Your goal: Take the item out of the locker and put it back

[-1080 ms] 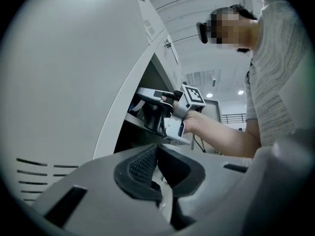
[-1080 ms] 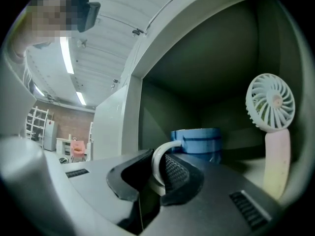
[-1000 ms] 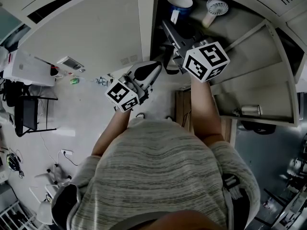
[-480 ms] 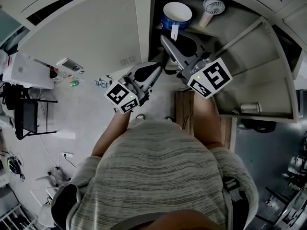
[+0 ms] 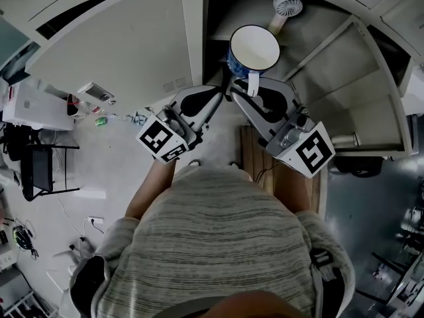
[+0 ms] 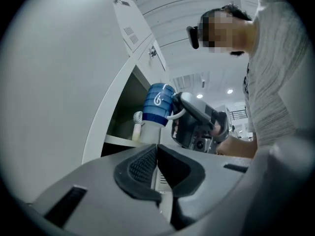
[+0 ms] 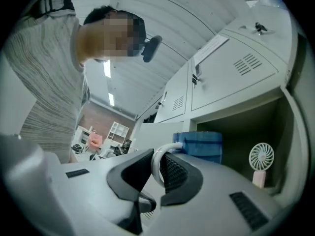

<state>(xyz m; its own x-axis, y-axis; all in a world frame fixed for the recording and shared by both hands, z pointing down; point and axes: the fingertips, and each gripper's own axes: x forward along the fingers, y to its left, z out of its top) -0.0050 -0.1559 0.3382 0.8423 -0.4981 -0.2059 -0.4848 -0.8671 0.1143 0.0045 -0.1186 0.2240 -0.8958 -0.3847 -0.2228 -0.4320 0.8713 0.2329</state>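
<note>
- Your right tool (image 5: 246,90) is closed on the white handle (image 7: 158,162) of a blue mug (image 5: 254,50). In the right gripper view, the loop of the handle sits pinched between the two black ribbed pads.
- The mug is blue outside and white inside. It is upright, with its open mouth facing up toward your head camera. It hangs in the air from your right tool, at the front of the open locker compartment (image 5: 331,52), not resting on any shelf.
- Your left tool (image 5: 213,97) is closed, with its pads pressed together and nothing between them. It hovers just beside the right tool, on its left, in front of the shut locker door (image 5: 112,52).
- In the left gripper view, the mug and the right tool holding it appear just ahead of the left tool's tips, with the edge of the locker frame behind them.
- A small white handheld fan (image 5: 286,8) stands upright at the back of the open compartment, behind the mug and apart from it.
- From the head view, your grey striped shirt (image 5: 218,244) fills the lower half of the picture. Both your forearms reach forward to the tools.
- To your left, the pale floor (image 5: 112,158) holds scattered small clutter, too small to make out.
</note>
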